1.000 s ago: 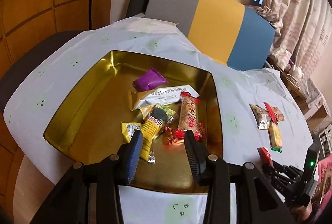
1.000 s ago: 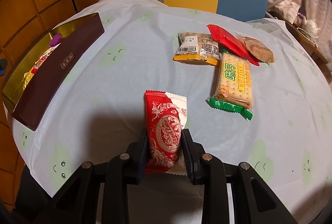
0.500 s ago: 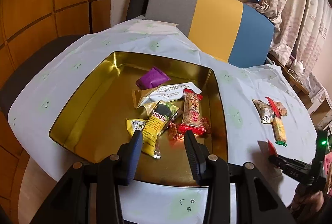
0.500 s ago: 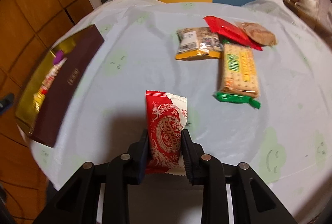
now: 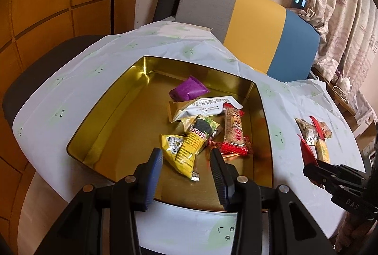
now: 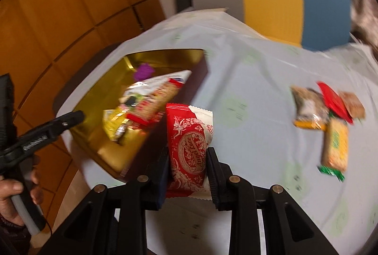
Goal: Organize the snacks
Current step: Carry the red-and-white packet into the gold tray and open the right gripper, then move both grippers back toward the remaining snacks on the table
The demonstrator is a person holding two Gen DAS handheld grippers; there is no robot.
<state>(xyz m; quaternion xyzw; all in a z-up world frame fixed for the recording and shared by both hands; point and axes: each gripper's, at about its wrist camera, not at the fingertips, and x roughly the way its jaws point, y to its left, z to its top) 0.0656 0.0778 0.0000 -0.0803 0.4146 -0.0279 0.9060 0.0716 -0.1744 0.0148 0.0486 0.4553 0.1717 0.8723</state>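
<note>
A gold tin box [image 5: 113, 113] [image 6: 99, 94] sits on the table's left side and holds several snacks: a purple packet [image 5: 189, 89], a white packet [image 5: 208, 108], a yellow packet [image 5: 186, 151] and a red bar [image 5: 234, 129]. My left gripper [image 5: 186, 158] is open and empty above the box's near edge. My right gripper [image 6: 187, 155] is shut on a red and white snack packet [image 6: 189, 148], held in the air beside the box's right wall. The right gripper also shows in the left wrist view [image 5: 311, 165].
Several loose snacks lie on the table's right side: a green-ended cracker pack [image 6: 335, 146], a brown packet [image 6: 309, 106], a red packet [image 6: 333, 101]. A grey, yellow and blue chair back [image 5: 248, 28] stands behind the table. A wooden wall is at the left.
My right gripper has carried the red and white packet left, from near the loose snacks to beside the gold box. My left gripper has drawn back slightly, still open.
</note>
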